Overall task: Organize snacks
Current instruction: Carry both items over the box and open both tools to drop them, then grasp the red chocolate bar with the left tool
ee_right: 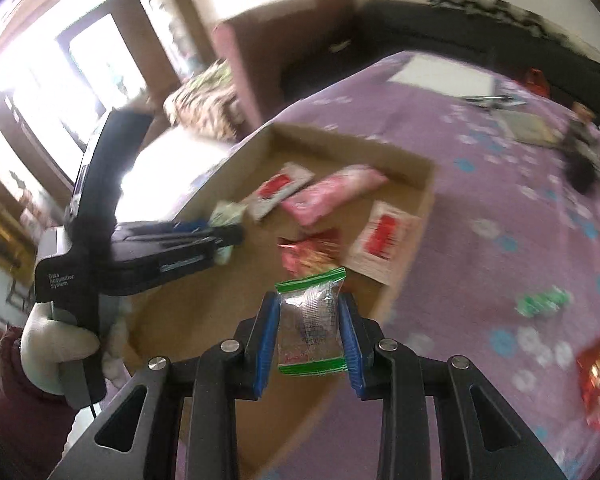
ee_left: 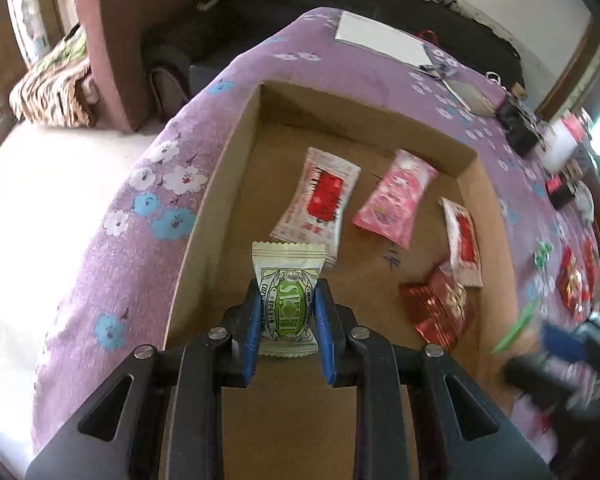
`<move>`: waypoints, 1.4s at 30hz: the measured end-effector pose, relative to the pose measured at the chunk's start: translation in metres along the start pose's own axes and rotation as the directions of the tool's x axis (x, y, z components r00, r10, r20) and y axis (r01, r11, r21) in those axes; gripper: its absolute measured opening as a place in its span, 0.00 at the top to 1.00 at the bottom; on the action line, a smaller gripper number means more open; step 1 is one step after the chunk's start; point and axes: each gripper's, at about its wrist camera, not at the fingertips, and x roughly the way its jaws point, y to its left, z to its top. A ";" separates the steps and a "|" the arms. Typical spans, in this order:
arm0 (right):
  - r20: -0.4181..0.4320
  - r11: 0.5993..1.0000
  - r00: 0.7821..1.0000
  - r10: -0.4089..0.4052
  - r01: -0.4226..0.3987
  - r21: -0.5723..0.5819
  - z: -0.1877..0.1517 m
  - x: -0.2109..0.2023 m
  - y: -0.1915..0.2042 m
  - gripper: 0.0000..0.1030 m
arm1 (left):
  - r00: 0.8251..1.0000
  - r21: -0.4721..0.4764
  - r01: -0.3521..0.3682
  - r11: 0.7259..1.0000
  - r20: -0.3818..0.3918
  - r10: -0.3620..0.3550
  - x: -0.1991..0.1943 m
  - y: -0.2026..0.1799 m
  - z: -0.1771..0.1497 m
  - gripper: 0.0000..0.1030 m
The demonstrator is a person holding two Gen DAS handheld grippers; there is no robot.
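The left hand-held gripper (ee_left: pixel 288 316) is pinching a cream-and-green candy packet (ee_left: pixel 288 300) over the near part of the cardboard box (ee_left: pixel 220 184), where two white-and-red sachets, a pink packet (ee_left: pixel 394 198) and a red foil packet (ee_left: pixel 440 308) already lie ahead of it. The right hand-held gripper (ee_right: pixel 310 328) is clamped on a clear green-edged packet (ee_right: pixel 311 322), hanging near the box's near-right edge with loose snacks on the purple table (ee_right: pixel 480 208) to its right. This looks like the drop-off step: each should move over bare cardboard, lower, then spread its jaws without colliding.
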 end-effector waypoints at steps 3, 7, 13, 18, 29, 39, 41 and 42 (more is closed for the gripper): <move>-0.037 1.000 0.999 0.017 -0.017 -0.002 0.009 0.022 0.009 0.71 | 1.000 -0.051 0.013 0.999 -0.008 -0.013 -0.001 0.011 0.004 0.78; -0.071 1.000 0.997 0.008 -0.010 -0.018 0.018 0.042 0.020 0.69 | 0.996 -0.095 0.083 0.992 -0.010 -0.085 -0.005 0.021 0.005 0.75; -0.037 1.000 0.999 0.016 -0.017 -0.012 0.024 0.043 0.023 0.63 | 0.991 -0.133 0.133 0.982 0.045 -0.128 -0.031 0.034 -0.001 0.74; 0.057 0.999 0.998 0.015 -0.017 0.032 0.018 0.000 0.007 0.63 | 0.985 -0.128 0.142 0.982 0.115 -0.127 -0.068 0.034 -0.013 0.74; 0.211 0.954 0.949 -0.234 0.183 0.237 -0.082 -0.139 -0.124 0.52 | 0.938 0.043 0.296 0.954 0.176 -0.299 -0.127 -0.046 -0.070 0.50; 0.173 0.859 0.934 -0.311 0.198 0.473 -0.175 -0.171 -0.229 0.49 | 0.926 0.182 0.370 0.911 0.006 -0.378 -0.096 -0.145 -0.116 0.50; 0.183 0.852 0.933 -0.309 0.186 0.490 -0.175 -0.166 -0.238 0.49 | 0.929 0.184 0.364 0.913 -0.002 -0.370 -0.095 -0.151 -0.121 0.50; 0.188 0.849 0.930 -0.315 0.187 0.494 -0.173 -0.165 -0.240 0.49 | 0.933 0.185 0.355 0.916 -0.005 -0.360 -0.094 -0.153 -0.123 0.50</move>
